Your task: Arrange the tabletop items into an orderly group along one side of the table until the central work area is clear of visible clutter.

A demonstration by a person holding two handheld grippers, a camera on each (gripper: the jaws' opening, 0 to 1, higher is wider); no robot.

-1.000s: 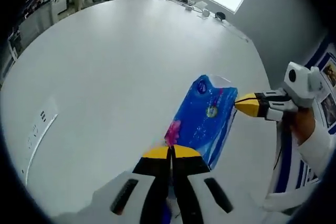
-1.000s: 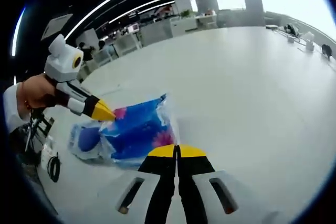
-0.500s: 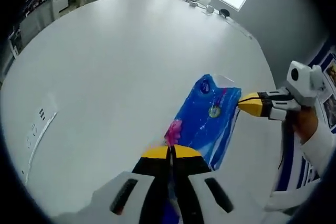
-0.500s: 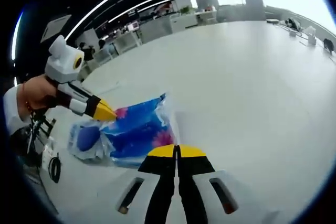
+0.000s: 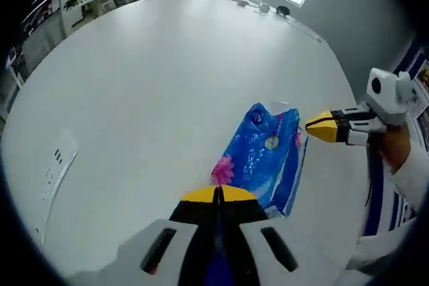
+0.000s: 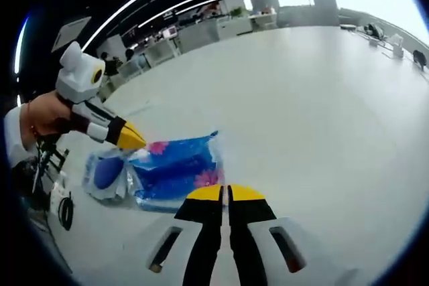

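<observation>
Blue packet (image 5: 265, 159): a flat, glossy plastic pack printed with pink flowers, which I see lying on the white table (image 5: 154, 92) near its right-hand edge in the left gripper view. Its near end reaches down to my left gripper's yellow tips; its far end has a clear, crinkled flap. In the right gripper view the same blue packet (image 6: 175, 172) lies left of centre, and beside it to the left sits a second clear-wrapped blue item (image 6: 106, 173), the two touching or nearly so.

Left gripper (image 5: 217, 194): I see its jaws pressed together with no gap at the yellow tips, directly at the packet's near edge. I cannot tell whether any of the wrapper is pinched between them. In the right gripper view the left gripper (image 6: 133, 140) enters from the left, held in a hand (image 6: 41, 115), its yellow tip poised just above the packet's left end.

Right gripper (image 6: 226, 194): its jaws likewise stand closed, tips at the packet's near edge; whether it grips anything I cannot tell. In the left gripper view the right gripper (image 5: 320, 126) enters from the right, tip just beside the packet's far right corner.

Surroundings: small objects (image 5: 258, 5) sit at the table's far edge; white paper sheets (image 5: 57, 165) lie at the left.
</observation>
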